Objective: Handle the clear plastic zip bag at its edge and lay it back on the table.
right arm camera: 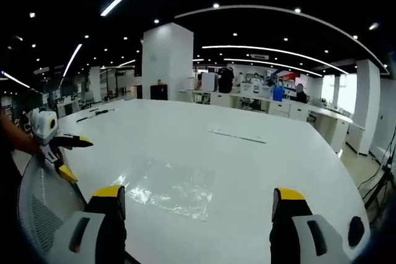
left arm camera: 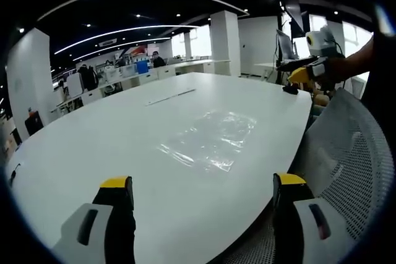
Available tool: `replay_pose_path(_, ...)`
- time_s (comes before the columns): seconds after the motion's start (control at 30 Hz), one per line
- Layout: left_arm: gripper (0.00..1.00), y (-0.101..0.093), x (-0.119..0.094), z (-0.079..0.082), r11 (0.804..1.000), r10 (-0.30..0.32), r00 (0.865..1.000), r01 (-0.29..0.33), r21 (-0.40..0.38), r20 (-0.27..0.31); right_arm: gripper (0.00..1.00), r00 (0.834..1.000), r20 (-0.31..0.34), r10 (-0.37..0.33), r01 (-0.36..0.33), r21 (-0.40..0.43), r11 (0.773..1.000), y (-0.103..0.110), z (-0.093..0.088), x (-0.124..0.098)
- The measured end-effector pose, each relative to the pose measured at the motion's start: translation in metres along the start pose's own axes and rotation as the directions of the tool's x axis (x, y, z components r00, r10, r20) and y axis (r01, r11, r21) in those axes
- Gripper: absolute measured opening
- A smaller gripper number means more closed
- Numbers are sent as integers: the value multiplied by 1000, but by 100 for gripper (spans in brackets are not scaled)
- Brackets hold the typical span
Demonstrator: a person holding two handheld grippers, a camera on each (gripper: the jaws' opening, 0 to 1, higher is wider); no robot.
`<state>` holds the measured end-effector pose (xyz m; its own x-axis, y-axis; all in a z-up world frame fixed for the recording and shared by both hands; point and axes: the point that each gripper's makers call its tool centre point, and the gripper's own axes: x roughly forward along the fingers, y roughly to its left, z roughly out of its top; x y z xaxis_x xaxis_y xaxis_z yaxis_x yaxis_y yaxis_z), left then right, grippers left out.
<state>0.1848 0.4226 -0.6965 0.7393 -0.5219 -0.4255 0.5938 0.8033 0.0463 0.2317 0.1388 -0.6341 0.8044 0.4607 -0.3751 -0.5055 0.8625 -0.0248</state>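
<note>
Clear plastic zip bag (left arm camera: 210, 139) lies flat mid-way across the white oval table (left arm camera: 93, 153); with both left gripper (left arm camera: 204, 199) and right gripper (right arm camera: 197, 205) spread empty, we should pinch its nearest edge low.

The clear plastic zip bag (left arm camera: 210, 139) is laid flat on the white table (left arm camera: 124, 134), near the table's edge. It can be seen through, and its wrinkles are lit up by shiny spots of light. In the right gripper view the bag (right arm camera: 170, 190) is seen lying flat, and nothing is touching it.
</note>
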Motion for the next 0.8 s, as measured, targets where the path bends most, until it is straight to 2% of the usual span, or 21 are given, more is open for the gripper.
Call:
replay_pose_path(0.53, 93, 1, -1, 1, 1000, -2, 1000, 2, 1, -3, 97, 1000, -19, 3, -3, -16, 1000, -9, 7, 12)
replay_pose_path(0.63, 93, 13, 0, -11, 1000, -2, 1000, 2, -2, -1, 97, 999, -32, 5, -5, -13, 1000, -11, 4, 15)
replay_pose_path(0.8, 93, 14, 0, -13, 1000, -4, 1000, 4, -3, -5, 94, 998, -66, 5, -5, -12, 1000, -11, -2, 19)
